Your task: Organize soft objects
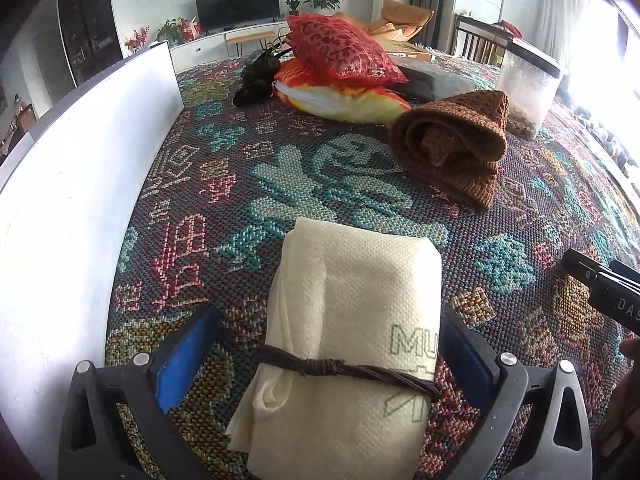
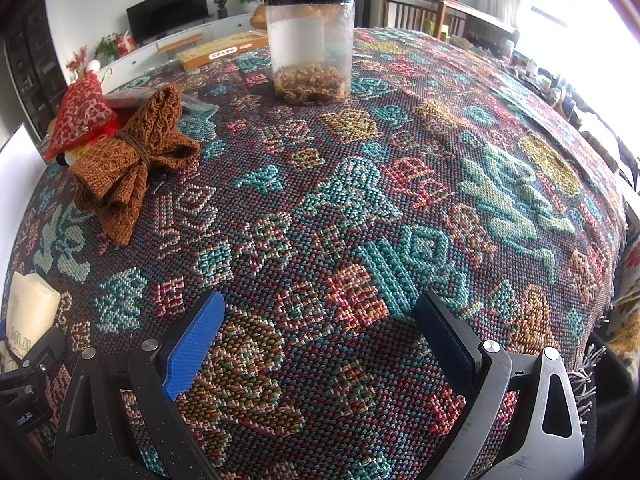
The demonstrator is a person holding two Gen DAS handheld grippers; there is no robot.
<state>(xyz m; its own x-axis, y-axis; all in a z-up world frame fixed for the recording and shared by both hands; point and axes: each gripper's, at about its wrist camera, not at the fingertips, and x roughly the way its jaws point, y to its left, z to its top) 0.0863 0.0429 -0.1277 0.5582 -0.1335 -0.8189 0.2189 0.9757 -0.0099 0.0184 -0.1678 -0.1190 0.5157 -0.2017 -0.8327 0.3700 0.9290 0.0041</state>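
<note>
A folded cream cloth (image 1: 352, 320), tied with a brown cord (image 1: 348, 372), lies on the woven patterned table cover (image 1: 256, 184) between the fingers of my left gripper (image 1: 328, 364). The jaws stand wide, with a gap on the left side; the right pad sits close to the cloth. A brown knitted cloth (image 1: 456, 144), also tied (image 2: 128, 164), rests further back. My right gripper (image 2: 324, 336) is open over bare cover. The cream cloth's corner (image 2: 28, 312) shows at the right wrist view's left edge.
A white box wall (image 1: 80, 184) runs along the left. Red and orange cushions (image 1: 340, 68) are stacked at the back. A clear jar with a black lid (image 2: 310, 44) stands beyond. The right gripper's body (image 1: 608, 296) shows at the left wrist view's right edge.
</note>
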